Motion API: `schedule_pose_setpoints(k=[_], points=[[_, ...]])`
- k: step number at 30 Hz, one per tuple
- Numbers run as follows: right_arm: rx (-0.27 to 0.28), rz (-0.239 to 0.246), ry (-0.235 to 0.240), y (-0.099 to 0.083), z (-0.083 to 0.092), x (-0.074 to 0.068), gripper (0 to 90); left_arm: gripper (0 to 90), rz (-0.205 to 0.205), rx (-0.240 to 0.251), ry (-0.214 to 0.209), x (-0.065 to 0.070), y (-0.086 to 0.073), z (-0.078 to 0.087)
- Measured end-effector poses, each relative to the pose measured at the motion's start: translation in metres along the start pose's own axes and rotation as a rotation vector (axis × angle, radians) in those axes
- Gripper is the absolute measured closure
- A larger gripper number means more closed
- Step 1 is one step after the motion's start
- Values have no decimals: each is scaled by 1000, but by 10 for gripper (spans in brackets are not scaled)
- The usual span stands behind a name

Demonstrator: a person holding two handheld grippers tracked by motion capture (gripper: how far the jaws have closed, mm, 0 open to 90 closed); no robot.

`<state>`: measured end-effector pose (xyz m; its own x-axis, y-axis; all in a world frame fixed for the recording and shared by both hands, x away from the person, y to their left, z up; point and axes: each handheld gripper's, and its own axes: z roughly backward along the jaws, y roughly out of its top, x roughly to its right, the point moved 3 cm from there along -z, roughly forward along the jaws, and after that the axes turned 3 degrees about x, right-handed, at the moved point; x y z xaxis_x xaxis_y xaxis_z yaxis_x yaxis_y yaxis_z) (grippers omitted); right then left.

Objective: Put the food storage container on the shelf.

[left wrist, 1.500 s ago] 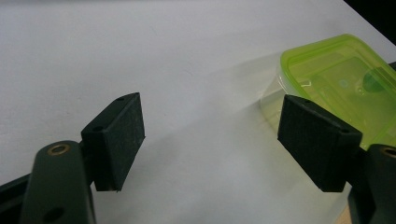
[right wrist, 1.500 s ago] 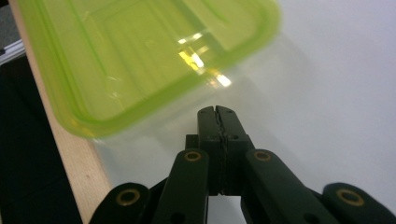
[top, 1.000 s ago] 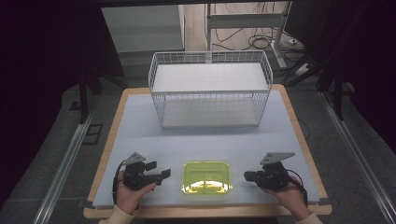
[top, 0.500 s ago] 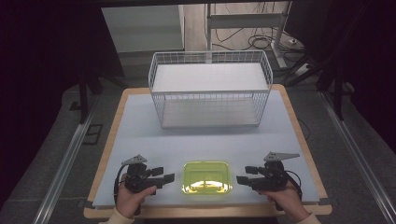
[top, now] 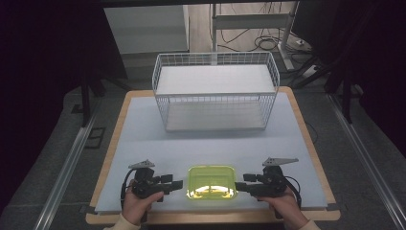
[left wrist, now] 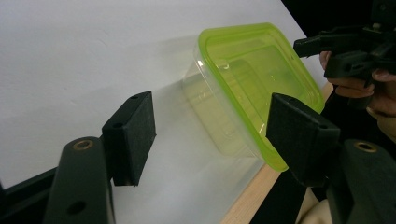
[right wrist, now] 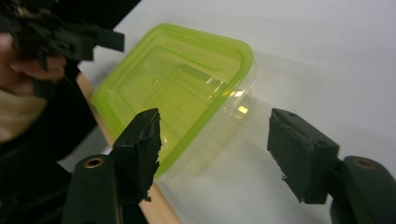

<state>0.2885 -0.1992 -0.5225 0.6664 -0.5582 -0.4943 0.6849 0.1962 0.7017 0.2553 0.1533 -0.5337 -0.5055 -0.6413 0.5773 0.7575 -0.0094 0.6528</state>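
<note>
A clear plastic container with a yellow-green lid (top: 211,182) sits on the white table top near the front edge. My left gripper (top: 178,183) points at its left side and my right gripper (top: 242,181) at its right side, each a short way off. In the left gripper view the container (left wrist: 252,79) lies just ahead of the left gripper (left wrist: 215,126). Its jaws are wide apart and have just been closing a little, with no pad on the box. In the right gripper view the container (right wrist: 177,88) lies ahead of the right gripper (right wrist: 217,144). Those jaws, also apart, have just been closing slightly.
A white wire basket (top: 215,91) with an upper and a lower shelf stands at the back middle of the table (top: 143,139). The table's wooden front edge (top: 210,218) runs just behind the container. A hand holds each gripper from below.
Both grippers have swung level to point at the container's sides. The right gripper's jaws stand wider than a second ago. The container has not moved.
</note>
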Motion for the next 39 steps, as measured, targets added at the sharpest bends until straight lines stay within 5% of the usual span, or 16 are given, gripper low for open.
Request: schedule_pose_setpoints(k=[13, 19, 28, 39], points=[[-26, -119, 42, 1, -8, 6, 490, 411, 53, -22, -26, -2, 2, -13], [-40, -171, 59, 1, -12, 10, 578, 485, 108, -36, -80, -4, 3, -24], [-60, -222, 112, 2, -18, 11, 704, 689, 121, -65, -119, 1, 3, -34], [-48, -244, 136, 4, -15, 10, 762, 756, 148, -48, -154, 0, 5, -29]])
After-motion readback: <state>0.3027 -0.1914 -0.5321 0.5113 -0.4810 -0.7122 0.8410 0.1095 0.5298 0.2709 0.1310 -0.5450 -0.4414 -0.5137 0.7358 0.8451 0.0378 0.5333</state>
